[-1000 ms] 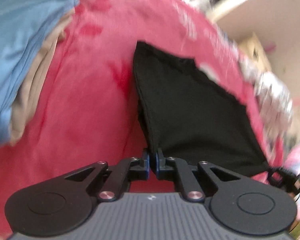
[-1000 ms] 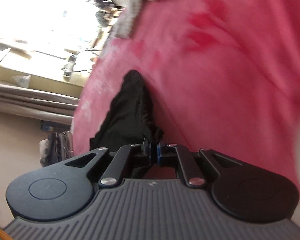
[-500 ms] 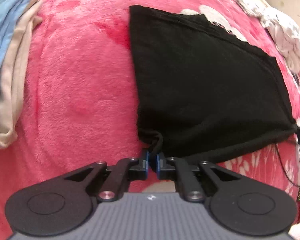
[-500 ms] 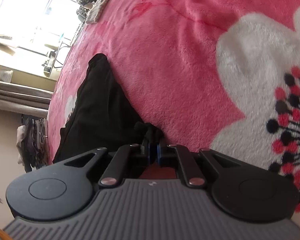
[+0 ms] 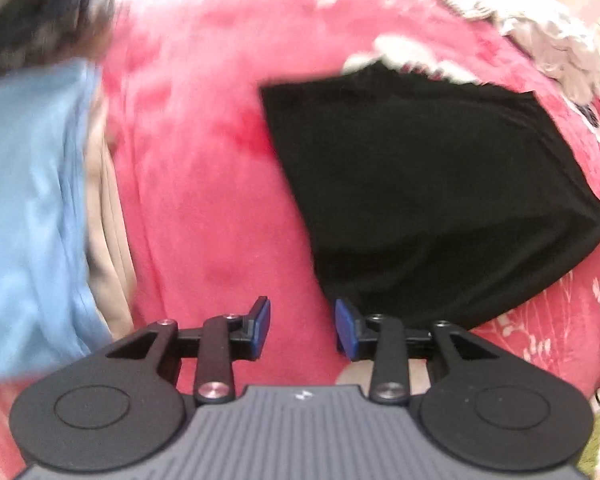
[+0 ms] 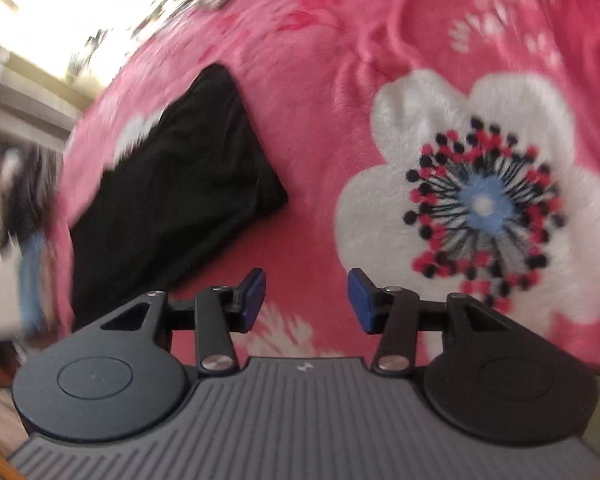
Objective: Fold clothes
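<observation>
Both tongs, left [image 5: 302, 326] and right [image 6: 307, 300], were opening with nothing between them; the black garment [image 5: 428, 200] lay folded on the blanket [image 5: 204, 184]. Lifting clear avoided snagging its edge.

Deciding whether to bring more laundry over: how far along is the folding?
The black garment lies folded flat on the pink blanket. Both grippers, left and right, are opening with nothing between their fingers. The blue and beige clothes beside it look unfolded.
</observation>
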The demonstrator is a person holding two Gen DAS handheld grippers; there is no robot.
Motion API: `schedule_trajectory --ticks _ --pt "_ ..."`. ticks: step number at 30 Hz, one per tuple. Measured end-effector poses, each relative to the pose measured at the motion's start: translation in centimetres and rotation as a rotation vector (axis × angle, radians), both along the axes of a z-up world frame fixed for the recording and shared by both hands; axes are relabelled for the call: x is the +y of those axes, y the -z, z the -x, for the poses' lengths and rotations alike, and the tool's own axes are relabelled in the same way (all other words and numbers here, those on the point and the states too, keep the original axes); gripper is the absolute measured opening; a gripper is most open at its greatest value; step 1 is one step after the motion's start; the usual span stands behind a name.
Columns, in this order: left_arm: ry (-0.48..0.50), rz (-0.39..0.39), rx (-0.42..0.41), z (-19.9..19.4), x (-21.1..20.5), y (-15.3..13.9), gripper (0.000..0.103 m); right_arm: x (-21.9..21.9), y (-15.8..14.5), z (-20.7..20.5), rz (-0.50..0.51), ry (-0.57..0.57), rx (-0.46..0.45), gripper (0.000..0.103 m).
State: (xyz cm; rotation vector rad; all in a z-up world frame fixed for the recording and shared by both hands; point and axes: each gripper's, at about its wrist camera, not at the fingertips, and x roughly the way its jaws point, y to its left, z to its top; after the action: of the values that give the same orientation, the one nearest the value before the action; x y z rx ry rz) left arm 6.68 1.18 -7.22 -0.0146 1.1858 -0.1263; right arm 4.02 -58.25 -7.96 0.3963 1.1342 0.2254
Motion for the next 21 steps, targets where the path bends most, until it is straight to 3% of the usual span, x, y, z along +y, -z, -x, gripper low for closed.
schedule_trajectory --ticks 3,6,10,12,15,18,21 --pt "0.128 -0.016 -0.059 -1.0 -2.9 -0.6 0.044 4.1 -0.6 0.4 0.108 -0.222 -0.157 0.041" --pt "0.254 -0.030 -0.088 -1.9 -6.7 0.7 0.044 9.9 0.2 -0.1 0.186 -0.434 -0.343 0.035" --pt "0.337 -0.058 -0.090 -1.6 -9.9 3.2 0.044 16.1 3.4 -1.4 0.268 -0.567 -0.461 0.030" --pt "0.339 -0.067 -0.068 -0.8 -10.0 4.3 0.044 17.5 5.0 -1.7 0.328 -0.599 -0.459 0.029" --pt "0.314 -0.074 -0.059 0.5 -9.4 4.7 0.045 15.9 6.2 -0.6 0.307 -0.559 -0.446 0.030" --pt "0.301 -0.057 -0.095 0.3 -9.1 3.8 0.045 14.0 5.3 -0.1 0.262 -0.477 -0.412 0.030" --pt "0.314 -0.060 -0.150 -1.0 -10.2 3.0 0.051 13.4 3.2 0.0 0.253 -0.388 -0.508 0.029"
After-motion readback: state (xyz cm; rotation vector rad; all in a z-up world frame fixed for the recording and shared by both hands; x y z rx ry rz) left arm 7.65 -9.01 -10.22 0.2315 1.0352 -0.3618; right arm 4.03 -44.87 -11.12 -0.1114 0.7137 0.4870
